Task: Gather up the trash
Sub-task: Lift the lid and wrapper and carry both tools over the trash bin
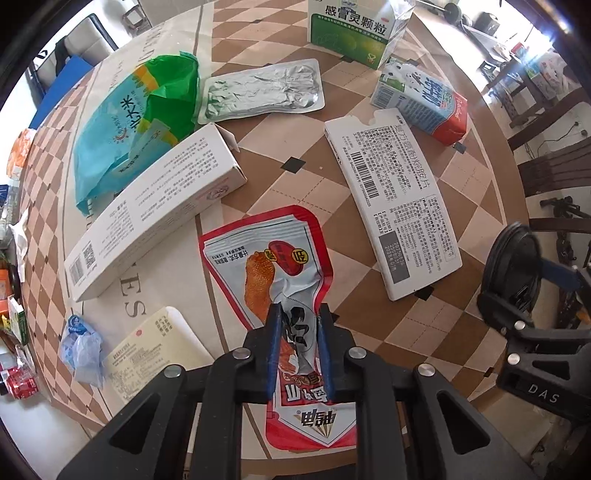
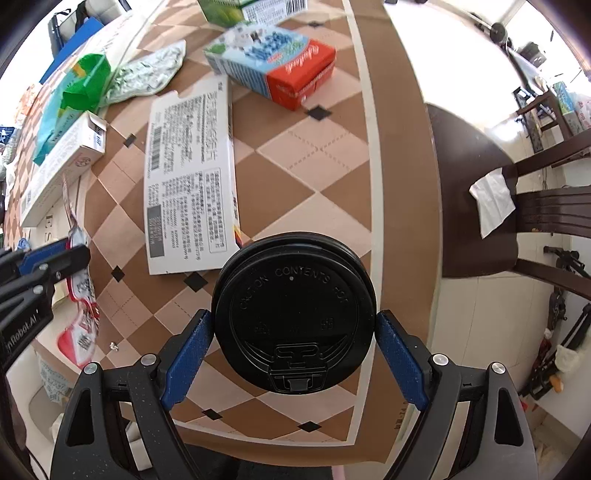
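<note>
My left gripper (image 1: 298, 314) is shut on a red and white snack wrapper (image 1: 269, 258), pinching its crumpled middle above the checkered table (image 1: 406, 321). My right gripper (image 2: 293, 325) is shut on a cup with a black lid (image 2: 293, 310); its blue pads (image 2: 188, 365) press both sides of the lid. The cup (image 1: 511, 266) and the right gripper show at the right of the left wrist view. The left gripper (image 2: 55, 258) and the wrapper (image 2: 79, 291) show at the left edge of the right wrist view.
Trash lies on the table: a flat white medicine box (image 1: 391, 206), a long white box (image 1: 155, 210), a milk carton (image 1: 421, 99), a foil pouch (image 1: 262, 92), a green and blue bag (image 1: 133, 125), a green box (image 1: 358, 29). A dark chair (image 2: 476, 192) with a tissue (image 2: 491, 201) stands right.
</note>
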The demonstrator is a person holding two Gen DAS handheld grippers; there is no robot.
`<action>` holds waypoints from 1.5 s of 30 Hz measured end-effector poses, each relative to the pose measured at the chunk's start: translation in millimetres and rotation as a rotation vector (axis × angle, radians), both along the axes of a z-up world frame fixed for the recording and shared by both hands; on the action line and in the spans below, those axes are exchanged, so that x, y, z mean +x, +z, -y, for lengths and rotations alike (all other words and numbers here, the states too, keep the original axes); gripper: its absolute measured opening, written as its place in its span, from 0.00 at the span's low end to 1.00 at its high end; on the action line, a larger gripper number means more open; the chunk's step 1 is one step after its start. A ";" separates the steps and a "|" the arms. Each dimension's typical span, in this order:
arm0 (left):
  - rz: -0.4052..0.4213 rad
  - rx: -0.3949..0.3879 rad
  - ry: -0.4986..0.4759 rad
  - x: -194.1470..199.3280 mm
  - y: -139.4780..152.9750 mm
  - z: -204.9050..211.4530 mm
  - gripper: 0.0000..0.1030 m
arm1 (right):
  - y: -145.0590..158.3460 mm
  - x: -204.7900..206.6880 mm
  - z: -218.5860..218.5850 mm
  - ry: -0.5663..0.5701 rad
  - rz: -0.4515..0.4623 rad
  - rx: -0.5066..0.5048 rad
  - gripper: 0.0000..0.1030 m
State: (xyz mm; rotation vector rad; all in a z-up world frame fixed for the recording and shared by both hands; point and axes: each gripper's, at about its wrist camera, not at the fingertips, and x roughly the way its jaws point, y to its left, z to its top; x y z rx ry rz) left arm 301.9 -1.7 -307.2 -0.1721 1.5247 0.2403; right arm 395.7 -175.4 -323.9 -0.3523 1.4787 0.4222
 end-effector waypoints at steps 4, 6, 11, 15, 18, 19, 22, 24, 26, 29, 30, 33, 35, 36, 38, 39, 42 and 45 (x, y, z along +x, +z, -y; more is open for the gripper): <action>0.003 0.004 0.028 -20.4 12.6 4.9 0.14 | 22.0 -9.6 -3.5 0.013 0.102 0.000 0.87; 0.000 0.000 0.052 -26.5 12.7 3.2 0.14 | 30.3 -13.4 -4.7 0.020 0.128 0.007 0.87; 0.008 -0.016 0.102 -41.7 11.5 -10.6 0.14 | 42.1 -18.1 -6.6 0.022 0.128 0.034 0.87; 0.035 -0.036 0.141 -46.7 19.3 -22.3 0.13 | 49.9 -16.7 -8.9 0.010 0.108 0.056 0.87; 0.066 -0.049 0.163 -58.3 34.0 -34.5 0.13 | 41.4 -17.3 3.0 0.009 0.097 0.078 0.87; 0.076 -0.053 0.172 -62.7 38.9 -36.8 0.13 | 43.8 -19.3 3.3 0.011 0.097 0.084 0.87; 0.105 -0.051 0.190 -77.6 53.7 -41.7 0.13 | 45.0 -17.8 6.0 0.015 0.099 0.101 0.87; 0.127 -0.047 0.200 -90.9 65.0 -45.7 0.13 | 49.1 -20.8 5.3 0.016 0.107 0.110 0.87; 0.150 -0.052 0.206 -98.8 73.6 -45.7 0.13 | 54.5 -25.7 5.6 0.012 0.115 0.121 0.87; 0.182 -0.045 0.201 -93.1 76.6 -34.3 0.13 | 64.9 -34.8 6.4 0.003 0.124 0.139 0.87; 0.193 -0.044 0.202 -91.1 74.5 -27.0 0.13 | 68.7 -39.2 6.9 0.002 0.127 0.146 0.87; 0.217 -0.043 0.208 -109.5 80.8 -21.0 0.13 | 81.3 -58.7 8.9 0.011 0.143 0.167 0.87; 0.229 -0.047 0.213 -130.0 83.1 -18.1 0.13 | 86.8 -75.6 10.9 0.017 0.146 0.178 0.87; 0.235 -0.051 0.223 -141.3 84.1 -17.0 0.13 | 88.6 -85.6 12.4 0.020 0.146 0.182 0.87; 0.241 -0.062 0.241 -167.8 82.0 -14.8 0.13 | 90.1 -108.3 16.2 0.030 0.143 0.184 0.87; 0.243 -0.067 0.253 -181.7 80.2 -13.2 0.13 | 89.6 -120.3 18.1 0.033 0.138 0.186 0.87; 0.237 -0.088 0.281 -220.6 65.6 -5.7 0.13 | 80.5 -162.1 26.5 0.042 0.121 0.181 0.87; 0.207 -0.117 0.317 -254.2 37.5 1.7 0.13 | 56.8 -207.1 35.4 0.051 0.081 0.170 0.87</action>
